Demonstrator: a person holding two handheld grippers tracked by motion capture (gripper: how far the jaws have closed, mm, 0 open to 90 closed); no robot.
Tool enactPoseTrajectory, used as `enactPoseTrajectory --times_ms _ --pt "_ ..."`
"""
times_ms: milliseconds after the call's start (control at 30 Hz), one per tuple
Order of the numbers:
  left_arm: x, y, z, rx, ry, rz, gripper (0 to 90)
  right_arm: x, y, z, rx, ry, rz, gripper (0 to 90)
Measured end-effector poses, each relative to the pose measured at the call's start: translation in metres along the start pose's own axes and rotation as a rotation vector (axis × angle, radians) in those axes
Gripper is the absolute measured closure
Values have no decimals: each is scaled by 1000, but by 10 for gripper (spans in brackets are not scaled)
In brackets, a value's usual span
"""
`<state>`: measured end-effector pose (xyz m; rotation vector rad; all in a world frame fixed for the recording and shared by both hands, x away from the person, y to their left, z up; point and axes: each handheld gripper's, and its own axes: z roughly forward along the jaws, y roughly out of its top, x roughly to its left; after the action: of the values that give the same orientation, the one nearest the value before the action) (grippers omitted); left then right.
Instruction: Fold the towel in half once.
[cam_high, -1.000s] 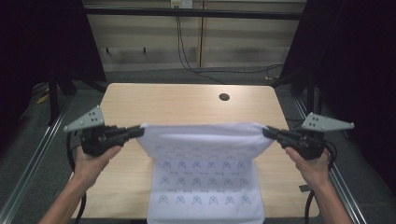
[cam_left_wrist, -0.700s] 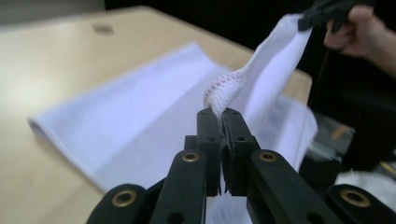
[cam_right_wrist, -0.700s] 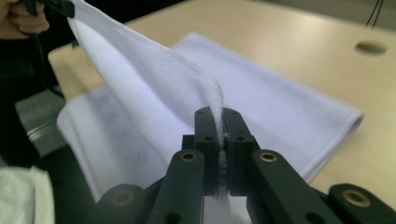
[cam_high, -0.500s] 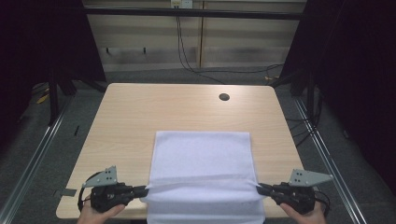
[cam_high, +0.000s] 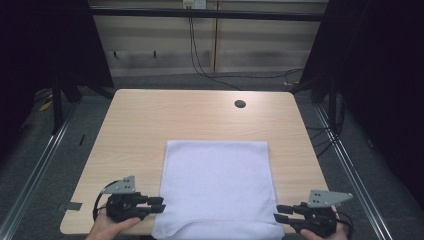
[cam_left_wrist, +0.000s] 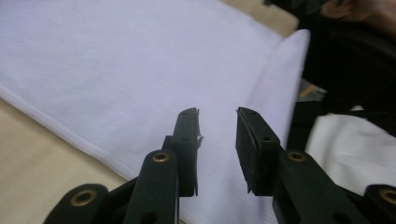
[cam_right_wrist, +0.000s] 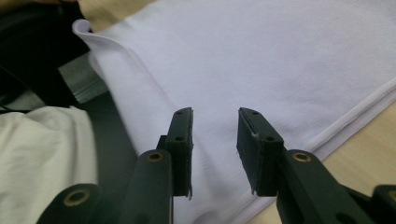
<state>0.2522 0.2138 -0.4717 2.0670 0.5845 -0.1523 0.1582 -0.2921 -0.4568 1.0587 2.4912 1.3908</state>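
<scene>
On the near half of the table: I see the work laid out flat in front of me.
Table (cam_high: 150, 120): light wood top, rounded corners; far half bare apart from a dark round hole (cam_high: 240, 104) near the far right.
Cloth (cam_high: 217, 185): white, folded into a rectangle, lying flat at the near middle of the table; its near edge hangs over the table's near rim, and the far edge is straight and tidy. In the left gripper view a doubled hem runs along its side edge (cam_left_wrist: 60, 130); in the right gripper view the same kind of hem shows (cam_right_wrist: 355, 121).
Left gripper (cam_high: 159, 204): low at the cloth's near left corner, tips just at the cloth's edge. I see its jaws parted with a clear gap, pads off the fabric (cam_left_wrist: 217, 140); they have just been opening, cloth lying beneath them, nothing pinched.
Right gripper (cam_high: 280, 214): low at the near right corner, just beside the cloth. Jaws likewise released and just been opening (cam_right_wrist: 215, 140); the cloth lies below, ungripped.
</scene>
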Motion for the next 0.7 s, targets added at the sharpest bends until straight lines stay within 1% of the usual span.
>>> enactPoseTrajectory --times_ms 33,67,100,133,200,233,267,300,367,400,433,467,500,533,567,600,633,700 --pt "8 5 7 25 28 16 695 -5 4 6 13 -18 -4 654" --pt "17 10 15 31 51 13 695 -11 9 12 23 -34 1 652" --pt "27 15 21 27 51 -11 696 -19 14 19 27 -34 4 652" --pt "37 20 28 34 60 -33 688 -26 19 25 31 -52 6 638" --pt "53 29 38 49 122 -17 656 -43 31 41 55 -82 12 598" --pt "62 34 41 53 143 -32 641 -50 36 49 67 -104 8 588" --pt "71 36 43 32 150 -56 638 -59 41 56 74 -109 10 589" --pt "77 39 45 35 160 -69 638 -66 45 64 82 -111 13 590" --pt "83 40 50 49 191 -58 650 -77 52 78 100 -123 10 599" --pt "86 38 53 67 194 -66 666 -80 53 84 113 -138 7 606" --pt "85 36 56 83 201 -51 700 -82 54 89 125 -151 2 633" --pt "82 34 56 84 218 -18 735 -83 54 93 144 -151 -11 665" --pt "79 35 56 102 219 -16 764 -83 52 96 167 -159 -28 667" --pt "75 34 56 113 220 -7 792 -81 49 99 190 -179 -38 665" --pt "72 33 55 120 219 8 809 -80 47 98 178 -179 -35 663" --pt "69 30 55 114 203 3 818 -78 45 96 178 -164 -19 664" --pt "66 29 53 122 202 0 826 -76 44 94 185 -164 -22 664" --pt "61 26 52 122 194 4 833 -72 39 90 173 -148 -7 664"
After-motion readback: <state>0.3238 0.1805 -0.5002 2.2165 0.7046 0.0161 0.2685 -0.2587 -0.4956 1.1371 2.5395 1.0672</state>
